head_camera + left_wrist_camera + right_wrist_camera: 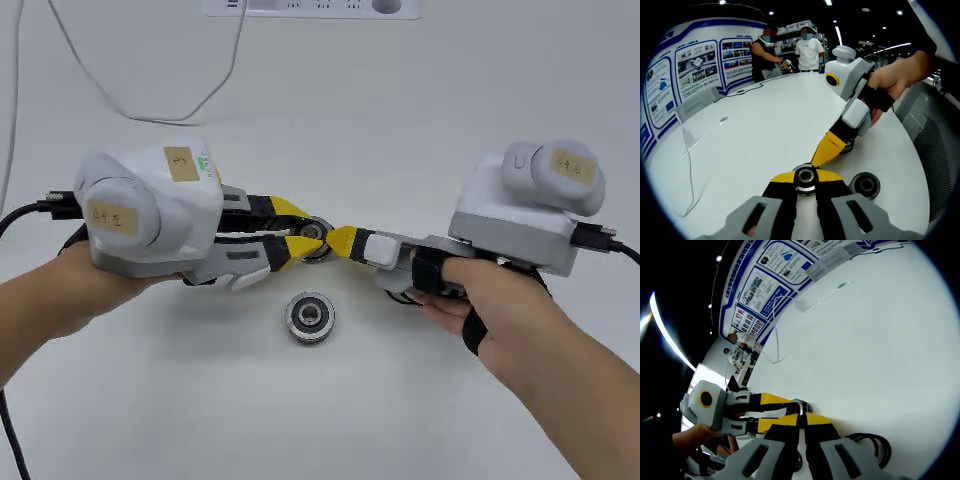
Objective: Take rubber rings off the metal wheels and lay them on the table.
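My left gripper (306, 237) is shut on a small metal wheel (318, 231) and holds it just above the white table (420, 120). In the left gripper view the wheel (806, 180) sits between the yellow jaw tips. My right gripper (341, 240) comes in from the right, its jaws pressed together on the wheel's black rubber ring (800, 409) at the rim. A second wheel (311, 317) with its ring on lies flat on the table in front of both grippers. Loose black rubber rings (876, 446) lie on the table beneath the right gripper.
A grey cable (120, 105) runs across the far left of the table, towards a white power strip (310, 8) at the back edge. A clear plastic stand (695, 117) stands on the table, and two people (790, 50) work at its far end.
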The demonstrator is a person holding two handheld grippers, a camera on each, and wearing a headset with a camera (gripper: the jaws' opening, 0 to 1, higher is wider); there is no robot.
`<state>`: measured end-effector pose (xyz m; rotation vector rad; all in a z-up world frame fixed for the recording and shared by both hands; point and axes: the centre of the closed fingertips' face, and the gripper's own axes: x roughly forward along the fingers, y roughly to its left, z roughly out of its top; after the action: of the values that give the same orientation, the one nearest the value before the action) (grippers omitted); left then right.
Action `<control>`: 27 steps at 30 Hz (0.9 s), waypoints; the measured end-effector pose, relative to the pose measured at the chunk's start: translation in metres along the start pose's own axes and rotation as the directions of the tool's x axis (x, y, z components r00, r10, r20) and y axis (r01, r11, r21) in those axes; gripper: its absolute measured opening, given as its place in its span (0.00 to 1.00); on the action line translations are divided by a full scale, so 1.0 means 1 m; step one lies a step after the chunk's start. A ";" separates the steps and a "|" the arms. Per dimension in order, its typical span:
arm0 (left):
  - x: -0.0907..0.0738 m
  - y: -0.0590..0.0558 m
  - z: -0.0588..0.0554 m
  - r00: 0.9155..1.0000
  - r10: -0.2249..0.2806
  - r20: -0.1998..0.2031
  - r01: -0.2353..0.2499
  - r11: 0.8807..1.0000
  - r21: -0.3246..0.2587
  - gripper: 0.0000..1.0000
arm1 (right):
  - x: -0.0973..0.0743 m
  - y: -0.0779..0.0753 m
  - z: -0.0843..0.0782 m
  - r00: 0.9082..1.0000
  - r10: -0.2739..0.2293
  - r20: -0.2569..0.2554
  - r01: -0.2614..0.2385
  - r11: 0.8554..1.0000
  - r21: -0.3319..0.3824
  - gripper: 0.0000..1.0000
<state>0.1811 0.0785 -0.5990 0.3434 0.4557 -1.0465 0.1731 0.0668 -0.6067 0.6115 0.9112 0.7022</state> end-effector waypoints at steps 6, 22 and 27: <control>0.000 0.000 0.000 1.000 0.000 0.000 0.000 1.000 0.000 0.13 | 0.000 -0.001 0.002 1.000 -0.009 0.011 0.009 1.000 -0.020 0.02; 0.000 0.000 0.001 1.000 0.001 -0.006 -0.001 1.000 0.004 0.13 | -0.003 0.002 0.002 0.999 -0.017 0.027 0.015 0.999 0.050 0.00; 0.000 0.000 0.001 1.000 0.000 -0.006 0.000 1.000 0.005 0.13 | -0.004 0.004 0.002 1.000 -0.010 0.026 0.009 0.999 0.048 0.00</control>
<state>0.1812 0.0778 -0.5985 0.3510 0.4580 -1.0471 0.1723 0.0664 -0.6005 0.6574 0.9086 0.6639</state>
